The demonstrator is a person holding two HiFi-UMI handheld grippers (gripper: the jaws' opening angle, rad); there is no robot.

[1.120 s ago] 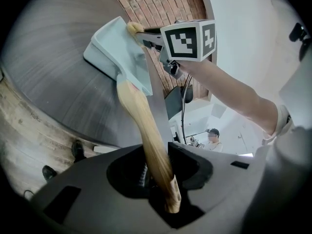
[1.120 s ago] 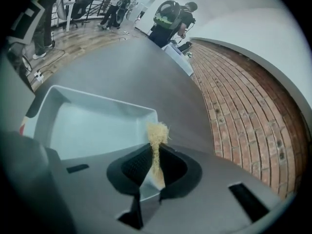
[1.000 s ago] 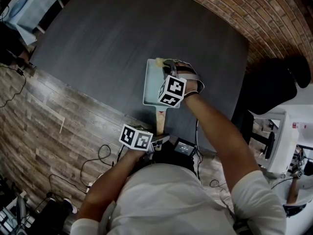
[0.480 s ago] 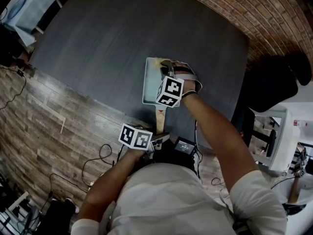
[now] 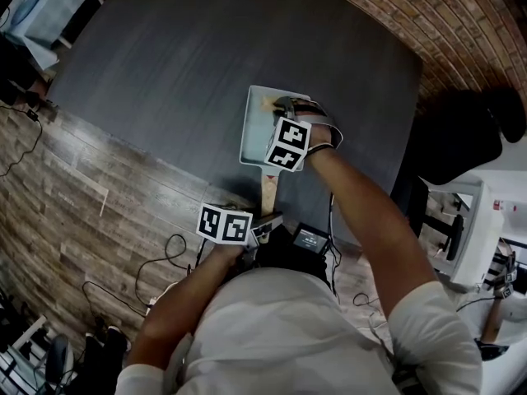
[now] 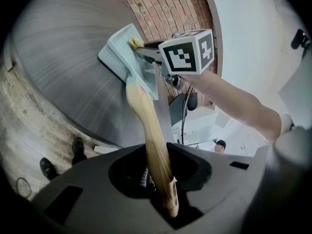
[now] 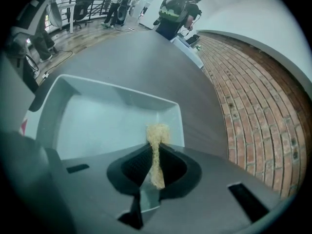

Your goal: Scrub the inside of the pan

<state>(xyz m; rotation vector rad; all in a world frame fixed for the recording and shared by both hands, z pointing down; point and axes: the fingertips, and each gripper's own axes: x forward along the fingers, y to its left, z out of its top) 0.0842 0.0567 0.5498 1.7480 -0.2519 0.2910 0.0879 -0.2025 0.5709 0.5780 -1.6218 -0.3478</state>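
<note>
Right gripper (image 7: 155, 168) has pulled back a touch since a second ago: the scrub pad (image 7: 158, 133) was up against the pan's far rim and now sits further in on the floor, close to the right-hand wall. Head camera has drifted a bit too; the pan (image 5: 255, 138) itself looks to be in the same spot on the table (image 5: 181, 72). Right jaws are pinched narrow on the yellow, fibrous pad, which sticks out past the tips and touches the pan floor. Left gripper (image 6: 161, 189) hasn't shifted, but its jaws have just been closing and are clamped on the end of the light wooden handle (image 6: 146, 126), which runs straight out between them to the pan. Pan is square, pale blue-grey, and sits on the dark grey table toward its near edge, with the handle pointing back at the person. Inside looks clean and bare apart from the pad. Right forearm (image 5: 362, 212) reaches over the near-right side of the pan and covers that corner in the head view. Wood-plank floor (image 5: 66, 188) on the left of the table, brick (image 5: 412, 15) on the far right.
</note>
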